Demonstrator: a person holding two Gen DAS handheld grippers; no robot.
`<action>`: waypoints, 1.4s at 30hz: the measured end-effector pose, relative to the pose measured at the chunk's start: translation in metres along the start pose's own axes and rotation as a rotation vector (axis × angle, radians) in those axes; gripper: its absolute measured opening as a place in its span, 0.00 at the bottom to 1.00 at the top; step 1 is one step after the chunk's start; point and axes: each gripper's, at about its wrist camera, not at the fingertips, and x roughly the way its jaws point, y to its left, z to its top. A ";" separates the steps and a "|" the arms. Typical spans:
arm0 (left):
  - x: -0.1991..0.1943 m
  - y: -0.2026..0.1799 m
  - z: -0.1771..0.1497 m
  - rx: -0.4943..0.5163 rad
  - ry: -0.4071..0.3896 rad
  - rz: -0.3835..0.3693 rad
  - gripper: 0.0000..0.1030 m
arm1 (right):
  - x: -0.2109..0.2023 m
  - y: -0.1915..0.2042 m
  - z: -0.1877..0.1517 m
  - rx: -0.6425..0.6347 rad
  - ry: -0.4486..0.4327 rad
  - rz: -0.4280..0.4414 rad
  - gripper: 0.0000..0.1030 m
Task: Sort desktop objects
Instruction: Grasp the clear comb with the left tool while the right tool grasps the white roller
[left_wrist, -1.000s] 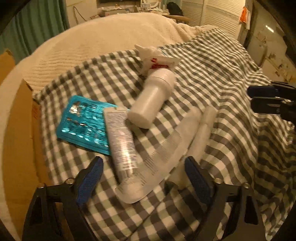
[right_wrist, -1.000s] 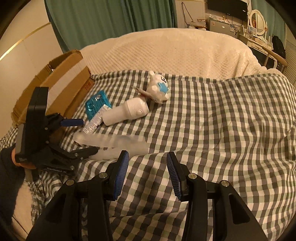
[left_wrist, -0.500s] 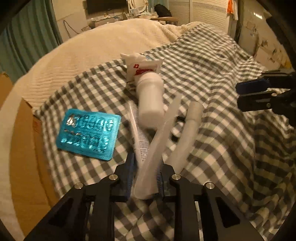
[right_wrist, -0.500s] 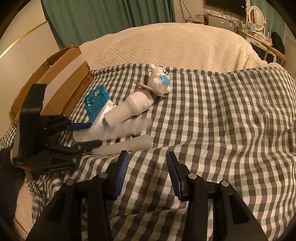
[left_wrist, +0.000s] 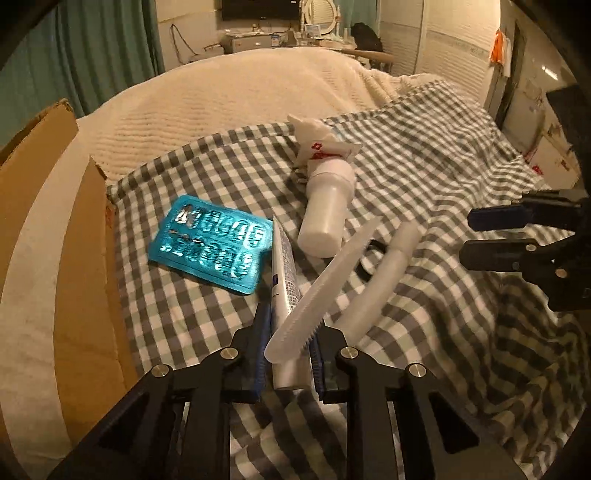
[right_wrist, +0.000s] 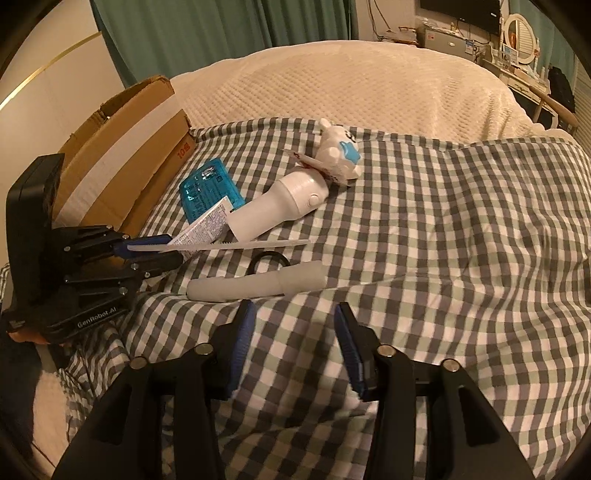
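Left wrist view shows the left tool (left_wrist: 290, 354) squeezed tight on a white comb (left_wrist: 325, 284) and a small tube (left_wrist: 283, 273). Both stick out from between its blue pads (left_wrist: 260, 350). The comb points up and away, off the checked cloth (left_wrist: 424, 332) that lies on the bed (left_wrist: 240, 92).

Just past the tube lies a blue pill pack (left_wrist: 210, 249), flat on the cloth. A white bottle (left_wrist: 327, 210) lies near it, with a white toy (left_wrist: 317, 147) at its far end. A pale stick (left_wrist: 384, 284) lies right of the comb, and a black ring (left_wrist: 369, 258) peeks out between them. A brown box (left_wrist: 48, 221) stands at the left edge of the bed.

Right wrist view shows the right tool (right_wrist: 293, 347) low over the cloth, just this side of the stick (right_wrist: 255, 284). Its jaws are opening and nothing is between them.
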 end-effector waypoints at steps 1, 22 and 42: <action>0.003 0.000 0.000 0.006 0.006 -0.009 0.21 | 0.002 0.001 0.002 -0.003 0.001 0.001 0.50; 0.028 -0.014 -0.009 -0.029 0.098 -0.036 0.30 | 0.048 0.004 0.015 -0.033 0.031 -0.095 0.05; 0.006 -0.018 -0.011 0.038 0.081 0.019 0.26 | 0.041 -0.004 0.015 0.009 0.011 -0.013 0.43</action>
